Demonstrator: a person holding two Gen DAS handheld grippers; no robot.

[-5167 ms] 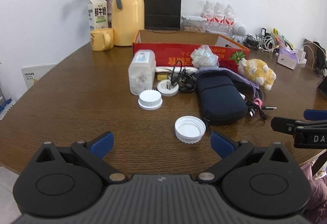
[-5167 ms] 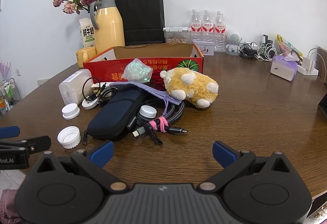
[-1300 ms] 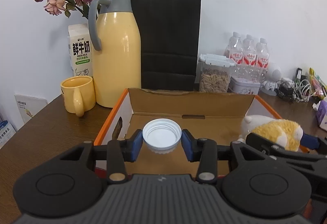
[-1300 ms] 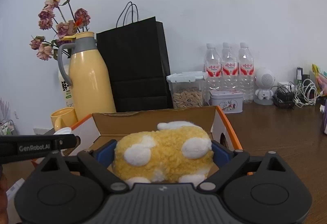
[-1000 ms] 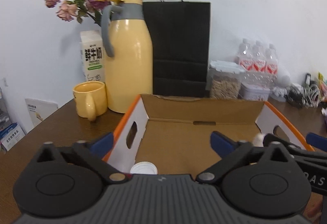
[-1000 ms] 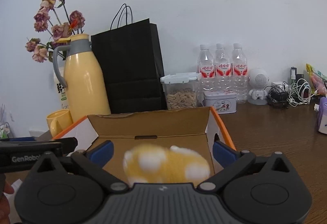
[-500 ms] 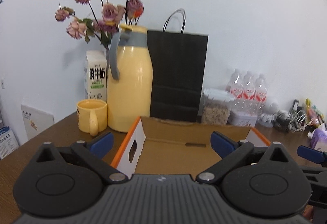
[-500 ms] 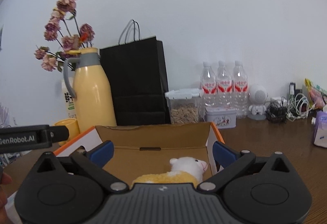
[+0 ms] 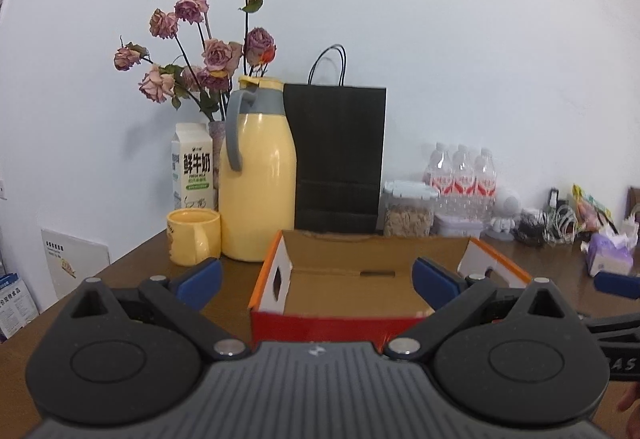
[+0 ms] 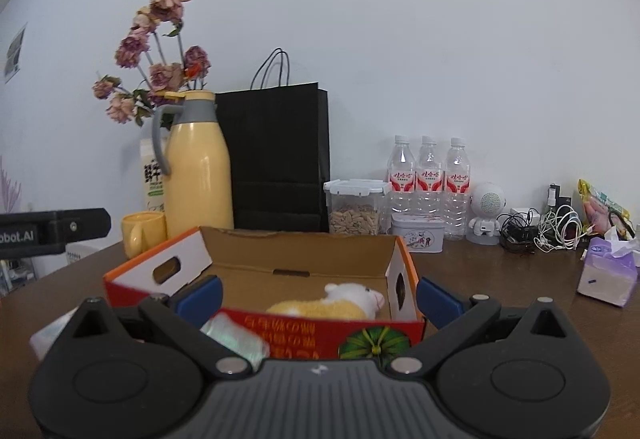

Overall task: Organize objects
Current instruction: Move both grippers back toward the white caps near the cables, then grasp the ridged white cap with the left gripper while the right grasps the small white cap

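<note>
While both tongs hang above the near edge of the cardboard box (image 10: 280,331), noted as follows. Left gripper (image 9: 316,279): spread wide, nothing btwn pads. Right gripper (image 10: 320,295): likewise spread, empty. Plush toy (image 10: 332,305) lying inside box, right-hand end, near the end wall w/ hand-hole; only upper part seen over front wall. Box floor elsewhere mostly hidden from both views; contents there not confirmed. Crinkly clear wrapper (image 10: 236,339) outside box, against red front wall, partly masked by right tong body. Pale item at far left of right view, too obscured to identify. Table (image 10: 500,279) behind box crowded: yellow flask (image 9: 258,187), mug (image 9: 194,235), black paper bag (image 9: 338,159), water bottles (image 10: 428,175). Judged risks: wrapper light and slippery, apt to slip from pads or spring out if pinched at an edge; low reach toward front wall could snag box rim and shove box back into flask or mug; open end flaps could catch a finger. Recommend descent well clear of rim.
</note>
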